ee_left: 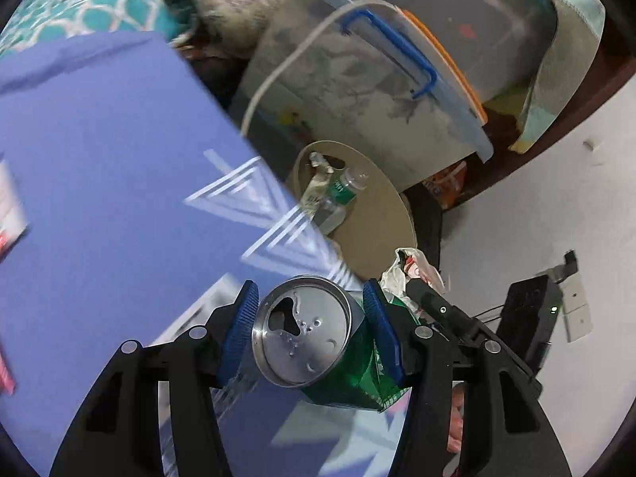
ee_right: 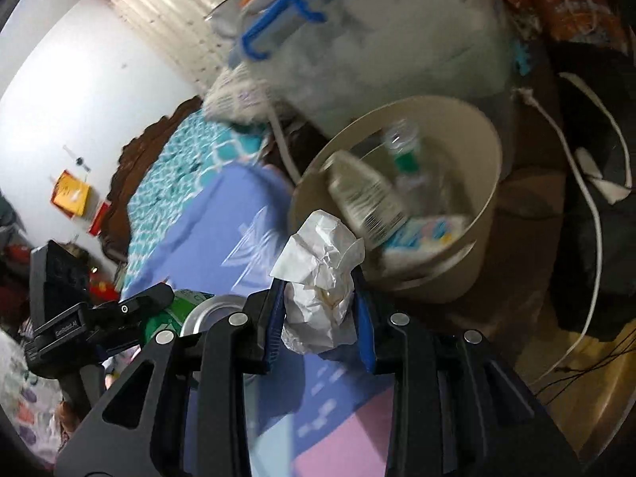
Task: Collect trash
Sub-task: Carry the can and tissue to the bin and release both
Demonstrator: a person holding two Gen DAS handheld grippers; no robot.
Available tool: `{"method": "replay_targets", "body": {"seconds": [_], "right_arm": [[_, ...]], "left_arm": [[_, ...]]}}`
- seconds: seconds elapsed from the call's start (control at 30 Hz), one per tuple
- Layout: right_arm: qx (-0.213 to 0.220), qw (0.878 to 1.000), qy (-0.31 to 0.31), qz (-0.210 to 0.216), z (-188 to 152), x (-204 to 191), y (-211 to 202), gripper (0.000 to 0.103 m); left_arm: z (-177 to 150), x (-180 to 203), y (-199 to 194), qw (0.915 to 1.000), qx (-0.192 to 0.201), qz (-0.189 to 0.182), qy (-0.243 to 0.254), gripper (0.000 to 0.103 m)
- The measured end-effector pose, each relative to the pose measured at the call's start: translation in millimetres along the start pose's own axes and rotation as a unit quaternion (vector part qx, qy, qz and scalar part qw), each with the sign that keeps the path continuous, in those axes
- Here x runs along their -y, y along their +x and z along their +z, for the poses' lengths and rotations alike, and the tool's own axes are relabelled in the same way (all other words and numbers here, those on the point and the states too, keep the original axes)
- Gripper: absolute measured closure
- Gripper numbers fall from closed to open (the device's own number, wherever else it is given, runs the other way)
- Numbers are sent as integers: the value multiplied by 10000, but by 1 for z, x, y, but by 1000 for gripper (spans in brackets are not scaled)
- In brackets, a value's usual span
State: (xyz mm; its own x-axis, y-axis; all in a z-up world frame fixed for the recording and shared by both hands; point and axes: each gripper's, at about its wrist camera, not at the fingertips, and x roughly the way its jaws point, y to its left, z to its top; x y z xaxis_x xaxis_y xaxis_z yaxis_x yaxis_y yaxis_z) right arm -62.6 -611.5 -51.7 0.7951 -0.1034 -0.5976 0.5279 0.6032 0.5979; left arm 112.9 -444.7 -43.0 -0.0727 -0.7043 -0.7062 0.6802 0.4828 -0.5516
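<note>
Left claw around green can, opened top toward camera.

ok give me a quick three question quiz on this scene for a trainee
1. True or false: the left tool holds a green can.
2. What is clamped in the right tool?
A. a plastic bottle
B. crumpled white paper
C. a spoon
3. Fill in: a plastic bottle already lies in the beige ____.

Key:
1. True; its blue pads press the can's sides.
2. B, the crumpled white paper.
3. Bin, standing beside the blue bedsheet.
</note>
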Motion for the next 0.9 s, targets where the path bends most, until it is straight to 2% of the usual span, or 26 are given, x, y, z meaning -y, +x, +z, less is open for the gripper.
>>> {"method": "replay_targets", "body": {"seconds": [0.17,0.27,0.33,0.37,0.4,0.53,0.73,0.8,0.9], "right_arm": [[-6,9996,46,-291,25,19,16,69],[-7,9991,144,-392,34,28,20,64],[67,9983,188,-540,41,34,21,40],[129,9978,250,-602,43,37,21,27],[198,9974,306,-618,43,40,19,24],[441,9969,369,-540,40,43,11,24],[1079,9922,250,-573,34,28,-20,25],[1102,9930,197,-374,28,15,-23,28],[884,9961,1,-64,17,-12,-14,36]], "left_arm": [[29,27,34,9998,-49,26,169,51],[49,40,52,9997,9,121,220,51],[57,47,65,9995,36,183,238,50],[61,49,73,9995,3,248,207,44],[64,50,79,9995,-57,290,138,31],[63,48,71,9997,40,234,53,28],[40,34,24,9992,313,267,28,27],[27,29,7,9985,439,303,72,27],[-1,17,-27,9966,657,491,114,27]]}}
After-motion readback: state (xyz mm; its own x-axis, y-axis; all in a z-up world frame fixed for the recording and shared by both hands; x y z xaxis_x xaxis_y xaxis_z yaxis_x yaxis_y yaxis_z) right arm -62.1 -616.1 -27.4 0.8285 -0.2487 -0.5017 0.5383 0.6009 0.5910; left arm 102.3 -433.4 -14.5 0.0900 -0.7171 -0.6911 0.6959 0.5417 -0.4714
